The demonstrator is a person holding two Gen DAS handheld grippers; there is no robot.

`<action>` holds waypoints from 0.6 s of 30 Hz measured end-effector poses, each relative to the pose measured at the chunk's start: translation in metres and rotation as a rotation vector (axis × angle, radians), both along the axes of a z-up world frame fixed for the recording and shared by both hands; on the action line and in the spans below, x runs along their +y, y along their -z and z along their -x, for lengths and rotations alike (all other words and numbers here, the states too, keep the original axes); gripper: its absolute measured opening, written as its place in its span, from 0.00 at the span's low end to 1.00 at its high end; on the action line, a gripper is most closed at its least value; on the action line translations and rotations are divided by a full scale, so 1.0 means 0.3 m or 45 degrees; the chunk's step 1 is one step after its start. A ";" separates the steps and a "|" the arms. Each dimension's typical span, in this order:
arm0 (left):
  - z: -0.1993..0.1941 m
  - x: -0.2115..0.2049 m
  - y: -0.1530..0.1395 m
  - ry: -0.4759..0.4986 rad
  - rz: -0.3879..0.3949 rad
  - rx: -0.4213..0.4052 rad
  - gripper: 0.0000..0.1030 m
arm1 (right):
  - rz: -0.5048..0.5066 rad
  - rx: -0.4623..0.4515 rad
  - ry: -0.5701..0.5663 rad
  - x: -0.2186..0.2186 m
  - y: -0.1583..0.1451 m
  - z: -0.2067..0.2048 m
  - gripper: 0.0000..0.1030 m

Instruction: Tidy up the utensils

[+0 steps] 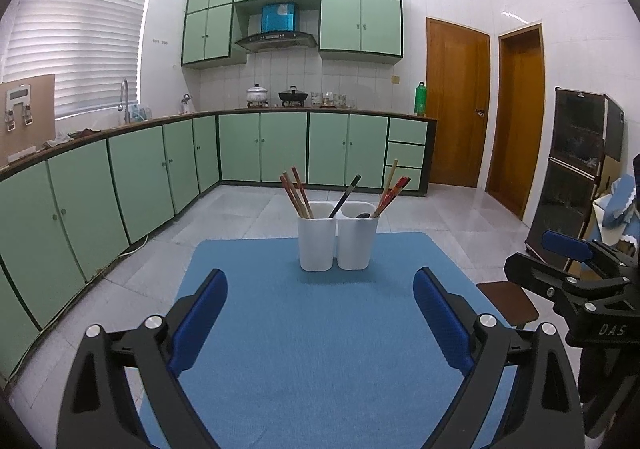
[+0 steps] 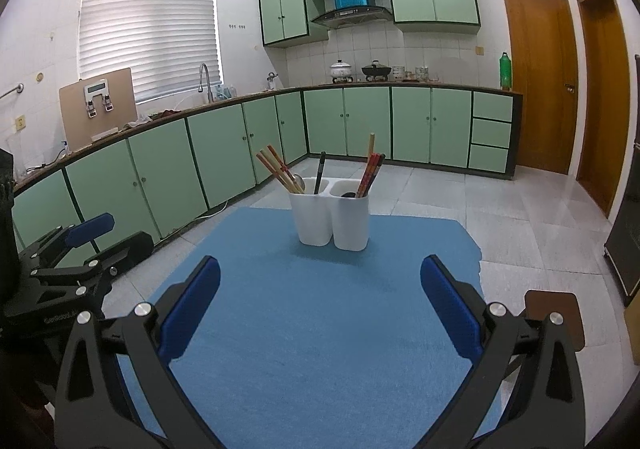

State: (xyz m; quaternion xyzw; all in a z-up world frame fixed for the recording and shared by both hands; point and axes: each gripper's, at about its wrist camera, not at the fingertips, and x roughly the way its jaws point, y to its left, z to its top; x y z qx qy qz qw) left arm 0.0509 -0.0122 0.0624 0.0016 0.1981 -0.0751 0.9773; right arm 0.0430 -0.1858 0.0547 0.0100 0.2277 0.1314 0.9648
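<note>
Both grippers, left [image 1: 320,313] and right [image 2: 320,301], hover with jaws spread wide and empty above a blue mat [image 1: 320,349]. Near the mat's far edge stand two white holders [image 1: 338,237], touching side by side, with chopsticks [image 1: 296,193] and dark utensils leaning inside. Green kitchen cabinets [image 1: 260,147] line the walls beyond.

Green cabinets [image 1: 260,147] w/ white pot [image 1: 256,93], green bottle [image 1: 420,99] on counter; two wood doors [image 1: 458,105].
</note>
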 end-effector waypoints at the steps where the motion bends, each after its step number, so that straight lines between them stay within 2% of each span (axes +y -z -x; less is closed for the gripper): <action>1: 0.001 0.001 0.000 -0.001 0.000 -0.002 0.90 | 0.000 -0.002 0.000 0.000 -0.001 0.000 0.95; 18: 0.015 0.002 -0.002 -0.008 0.003 -0.006 0.90 | 0.007 -0.002 -0.002 0.004 -0.005 -0.011 0.95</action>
